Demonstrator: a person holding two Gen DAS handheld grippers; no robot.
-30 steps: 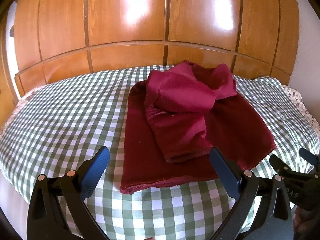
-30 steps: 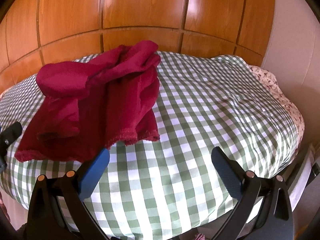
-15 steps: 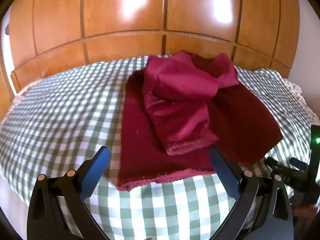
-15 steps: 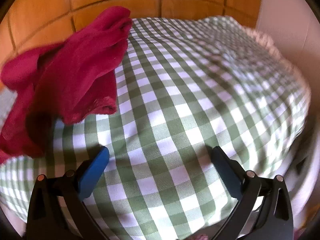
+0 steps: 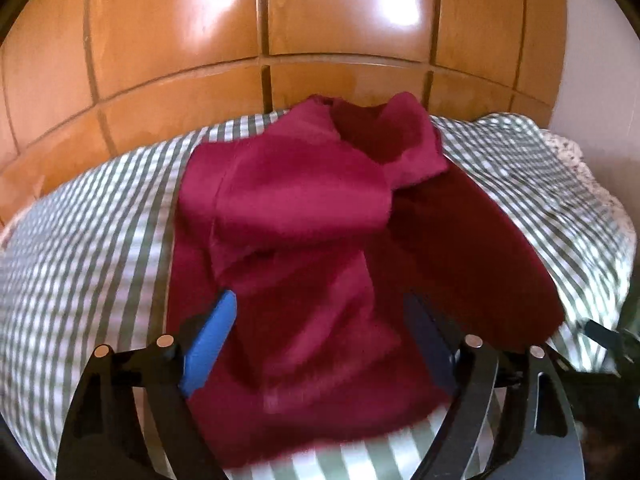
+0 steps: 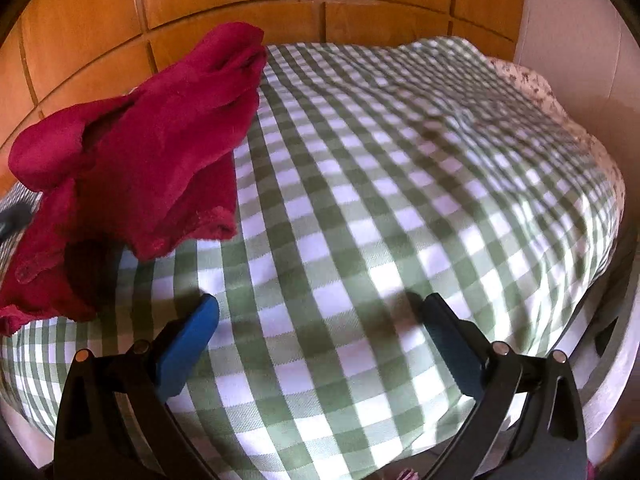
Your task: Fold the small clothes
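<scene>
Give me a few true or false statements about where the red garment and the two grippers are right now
1. The dark red garment lies crumpled on a green checked cloth. True.
2. The right gripper has the garment between its fingers. False: only checked cloth lies between them; the garment is off to its left.
3. The left gripper is over the garment's near part, jaws closing. True.
4. A white tiled wall stands behind the bed. False: glossy wooden panels do.

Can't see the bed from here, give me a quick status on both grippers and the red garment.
Left gripper closing over red garment, not gripping. Right gripper open over bare checked bedcover. Garment rumpled, unfolded. Nothing in the way.
</scene>
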